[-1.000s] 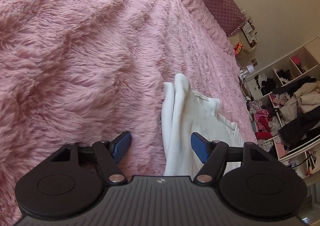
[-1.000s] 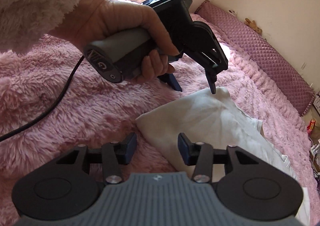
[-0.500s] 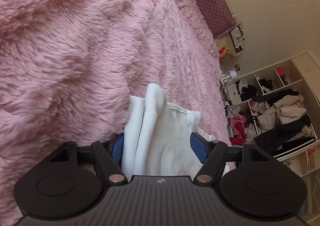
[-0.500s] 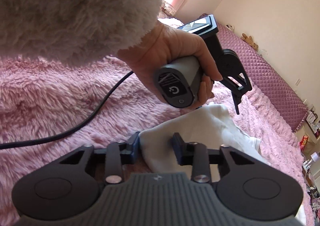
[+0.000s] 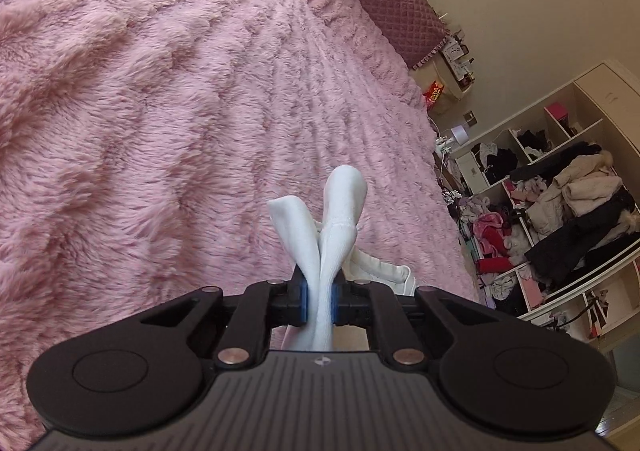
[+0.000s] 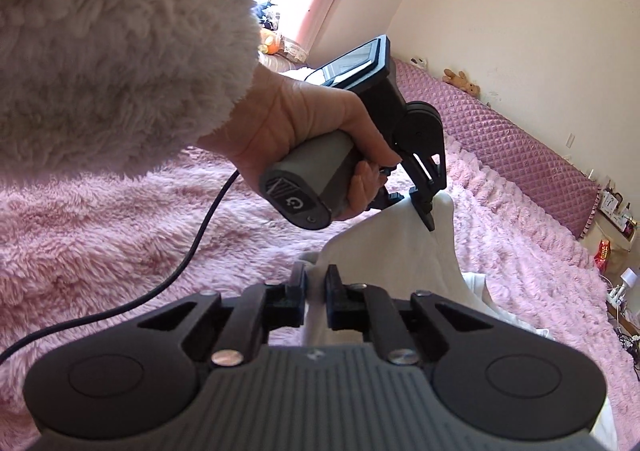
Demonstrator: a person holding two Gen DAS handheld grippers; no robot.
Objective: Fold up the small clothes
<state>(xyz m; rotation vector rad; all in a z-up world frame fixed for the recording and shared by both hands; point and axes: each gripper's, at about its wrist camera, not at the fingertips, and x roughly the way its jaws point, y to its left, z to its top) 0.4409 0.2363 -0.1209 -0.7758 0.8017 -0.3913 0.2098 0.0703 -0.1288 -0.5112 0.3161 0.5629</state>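
The white garment point(image 5: 320, 251) lies on the bed's pink blanket point(image 5: 160, 131), with two points of its edge raised off the pile. In the left wrist view, the left gripper point(image 5: 319, 301) is closing on a bunched fold; the blue pads press it from both sides, and two lobes of cloth stand up at 12 o'clock of the fingers. In the right wrist view, the right gripper point(image 6: 316, 291) is clamped on the near edge of the garment point(image 6: 400, 251). The left gripper point(image 6: 430, 219) sits at 1 o'clock of it, held by a hand point(image 6: 304, 123) in a fluffy sleeve point(image 6: 120, 51). The rest of the garment trails toward 4 o'clock. Bare blanket extends from 9 to 12 o'clock. A quilted headboard point(image 6: 500, 131) bounds the bed at 2 o'clock. Cluttered shelves point(image 5: 560, 211) stand beyond the bed edge at 3 o'clock.
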